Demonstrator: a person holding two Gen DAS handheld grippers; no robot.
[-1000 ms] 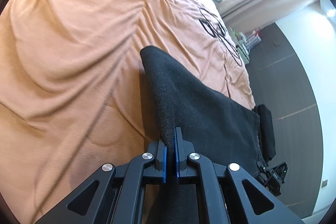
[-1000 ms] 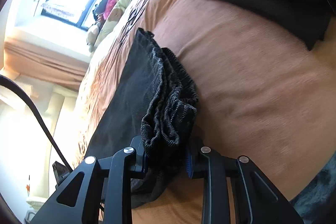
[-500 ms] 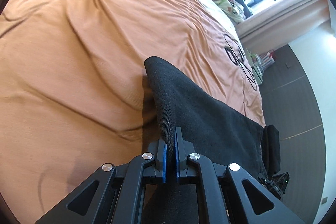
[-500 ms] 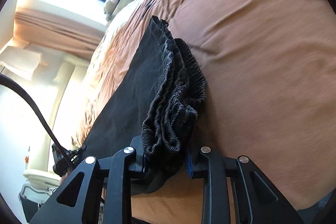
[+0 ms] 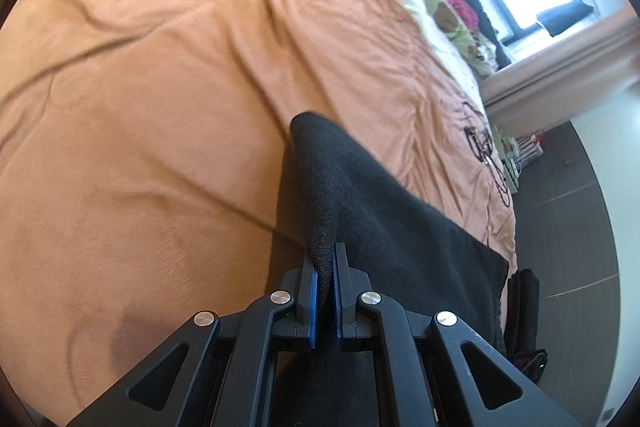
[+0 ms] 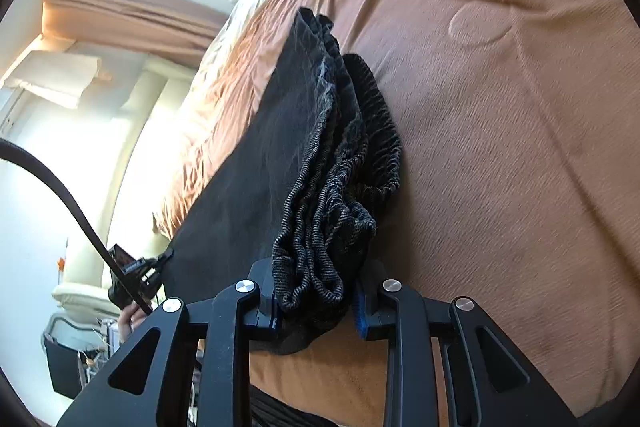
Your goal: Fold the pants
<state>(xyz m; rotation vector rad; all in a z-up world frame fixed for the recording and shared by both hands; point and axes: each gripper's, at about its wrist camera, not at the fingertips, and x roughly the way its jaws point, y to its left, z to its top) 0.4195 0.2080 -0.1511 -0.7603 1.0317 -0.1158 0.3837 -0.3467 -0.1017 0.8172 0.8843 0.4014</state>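
Right tool (image 6: pixel 316 301) clamped on bunched pants waistband (image 6: pixel 332 187) over orange bedspread (image 6: pixel 500 131).

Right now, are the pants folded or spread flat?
Partly folded: the pants hang stretched between both grippers above the bedspread, their ribbed waistband bunched in layers.

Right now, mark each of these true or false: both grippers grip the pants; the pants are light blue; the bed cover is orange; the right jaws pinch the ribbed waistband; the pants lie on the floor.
1. Both grippers grip the pants. True: the left gripper and the right gripper each have their jaws shut on dark cloth.
2. The pants are light blue. False: they are black or dark grey.
3. The bed cover is orange. True.
4. The right jaws pinch the ribbed waistband. True.
5. The pants lie on the floor. False: they stretch over the bed cover.
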